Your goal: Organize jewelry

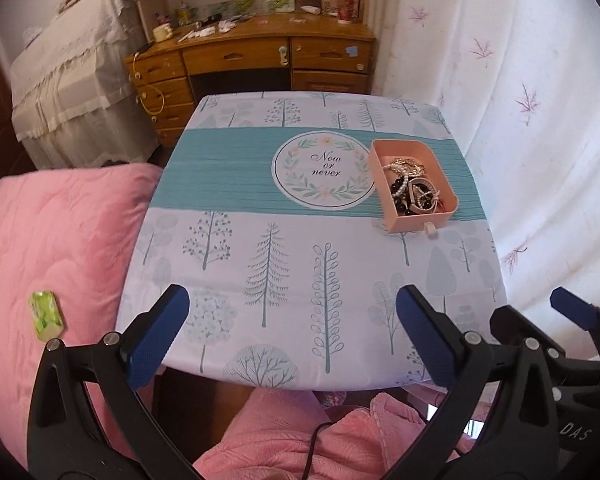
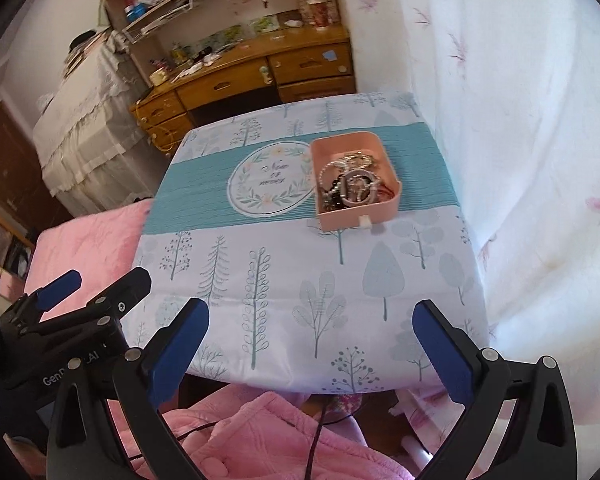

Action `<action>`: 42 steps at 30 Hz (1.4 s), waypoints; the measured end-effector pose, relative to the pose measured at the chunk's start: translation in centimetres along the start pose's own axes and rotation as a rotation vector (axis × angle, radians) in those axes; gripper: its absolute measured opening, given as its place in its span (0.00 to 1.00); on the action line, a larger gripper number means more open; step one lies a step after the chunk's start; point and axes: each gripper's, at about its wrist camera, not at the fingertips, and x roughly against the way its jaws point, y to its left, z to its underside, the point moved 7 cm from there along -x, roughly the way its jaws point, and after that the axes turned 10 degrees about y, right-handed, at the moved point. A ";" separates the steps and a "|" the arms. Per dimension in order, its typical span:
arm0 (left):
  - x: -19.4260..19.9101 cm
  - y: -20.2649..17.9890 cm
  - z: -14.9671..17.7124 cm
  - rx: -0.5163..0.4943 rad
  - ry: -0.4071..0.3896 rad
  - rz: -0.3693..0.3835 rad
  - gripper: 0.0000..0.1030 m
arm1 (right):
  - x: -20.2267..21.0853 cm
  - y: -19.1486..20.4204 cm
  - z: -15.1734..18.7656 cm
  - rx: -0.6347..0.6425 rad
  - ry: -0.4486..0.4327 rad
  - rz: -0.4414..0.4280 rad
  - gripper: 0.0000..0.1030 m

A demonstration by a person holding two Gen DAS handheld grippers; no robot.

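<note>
Printed cloth with pale trees and a teal band covers the table (image 1: 228, 240); beyond it stand a wooden desk (image 1: 256, 54) and a white curtain (image 1: 520, 100), with a pink quilt (image 1: 60, 240) to the left. Both the left gripper (image 1: 292, 328) and the right gripper (image 2: 310, 344) hover with jaws spread wide and empty. Well ahead of the fingers, toward their right, sits a pink tray (image 1: 400, 216) heaped with tangled jewelry (image 1: 414, 188): pearls, dark beads, chains.

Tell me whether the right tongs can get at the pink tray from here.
Probably yes: the right tongs hang open over the table's near edge, and only bare tablecloth lies between them and the pink tray.
</note>
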 end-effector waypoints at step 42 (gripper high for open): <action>-0.9 -1.0 -0.6 -0.025 0.017 0.009 1.00 | -0.7 -1.1 -0.7 0.009 0.005 -0.002 1.00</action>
